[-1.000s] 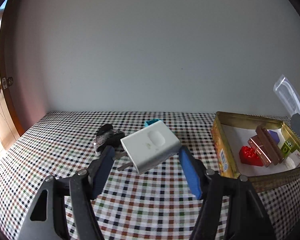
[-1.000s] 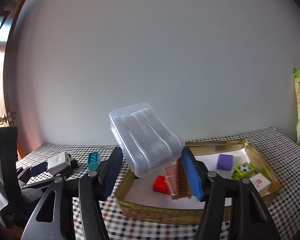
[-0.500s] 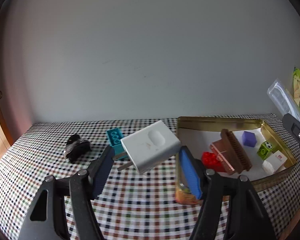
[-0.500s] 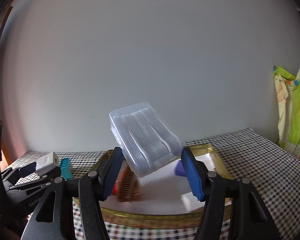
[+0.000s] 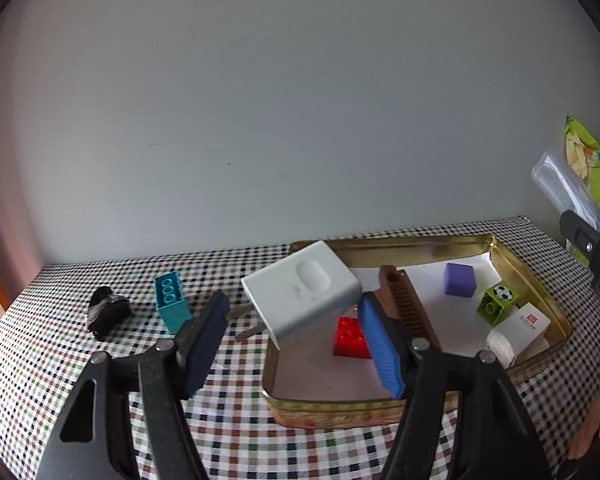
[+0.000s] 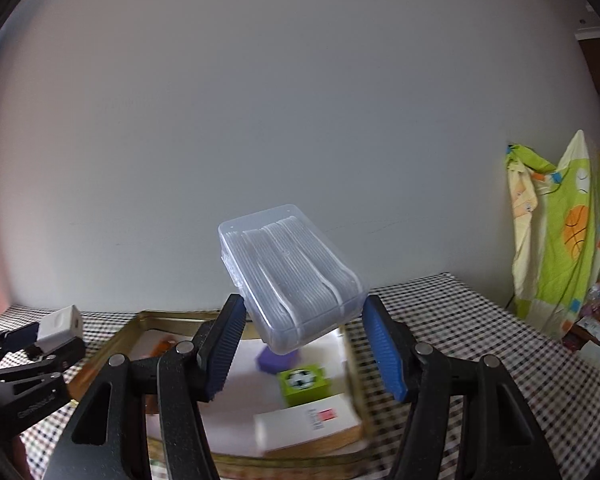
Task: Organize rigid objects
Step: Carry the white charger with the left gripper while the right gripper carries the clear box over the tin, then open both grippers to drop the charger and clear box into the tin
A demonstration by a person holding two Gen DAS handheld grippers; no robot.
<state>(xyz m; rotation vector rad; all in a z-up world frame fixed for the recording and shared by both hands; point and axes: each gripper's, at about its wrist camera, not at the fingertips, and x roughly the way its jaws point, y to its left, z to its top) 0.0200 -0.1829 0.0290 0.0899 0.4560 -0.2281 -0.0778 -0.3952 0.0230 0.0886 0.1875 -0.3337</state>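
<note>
My left gripper (image 5: 296, 332) is shut on a white plug adapter (image 5: 300, 294), its two metal prongs sticking out to the left, and holds it over the left end of a gold tin tray (image 5: 340, 404). My right gripper (image 6: 304, 344) is shut on a clear plastic box (image 6: 290, 274), tilted, above the same tin tray (image 6: 148, 318). Inside the tray lie a red brick (image 5: 350, 338), a brown comb (image 5: 406, 306), a purple block (image 5: 459, 279), a green football cube (image 5: 498, 300) and a white box (image 5: 522, 326).
On the checked tablecloth left of the tray stand a teal brick (image 5: 170, 300) and a dark bundled object (image 5: 106, 312). A plain wall runs close behind the table. Colourful cloth (image 6: 560, 240) hangs at the right, past the table's edge.
Both grippers have swung to the right with their loads. The white adapter now hangs over the tray's left end, and the clear box sits over the tray's right part.
</note>
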